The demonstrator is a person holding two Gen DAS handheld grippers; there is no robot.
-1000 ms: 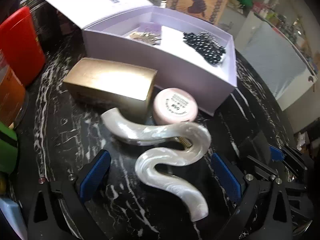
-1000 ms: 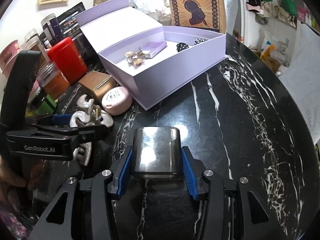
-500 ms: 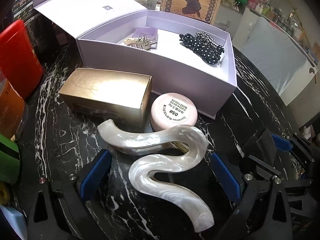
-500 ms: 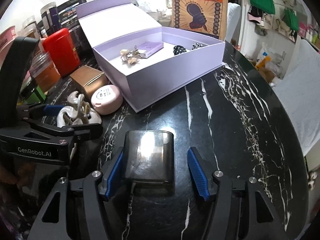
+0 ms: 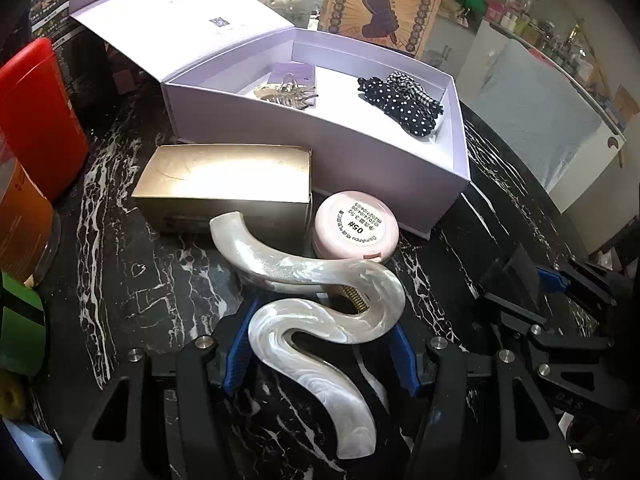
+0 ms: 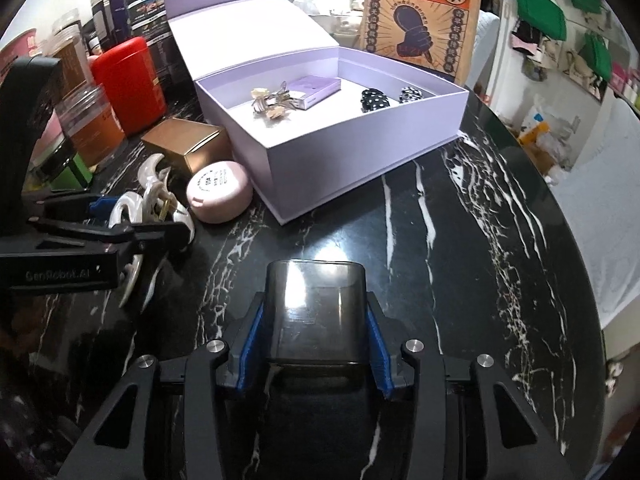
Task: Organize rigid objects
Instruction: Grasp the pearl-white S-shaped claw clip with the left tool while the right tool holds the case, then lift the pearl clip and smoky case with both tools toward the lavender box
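A pearly white S-shaped hair claw (image 5: 320, 320) lies on the black marble table, and my left gripper (image 5: 320, 352) is shut on its near curve; it also shows in the right wrist view (image 6: 148, 208). My right gripper (image 6: 316, 332) is shut on a smoky translucent case (image 6: 316, 316). The open lilac box (image 5: 400, 160) behind holds a metal hair clip (image 5: 286, 94), a purple card and polka-dot hair ties (image 5: 404, 104).
A gold carton (image 5: 228, 180) and a pink round compact (image 5: 356, 226) sit between the claw and the box. A red canister (image 5: 36, 120) and jars stand at the left. An orange snack bag (image 6: 420, 16) stands behind the box.
My left gripper has closed from wide open onto the hair claw. My right gripper opened around the case half a second ago and has closed on it again.
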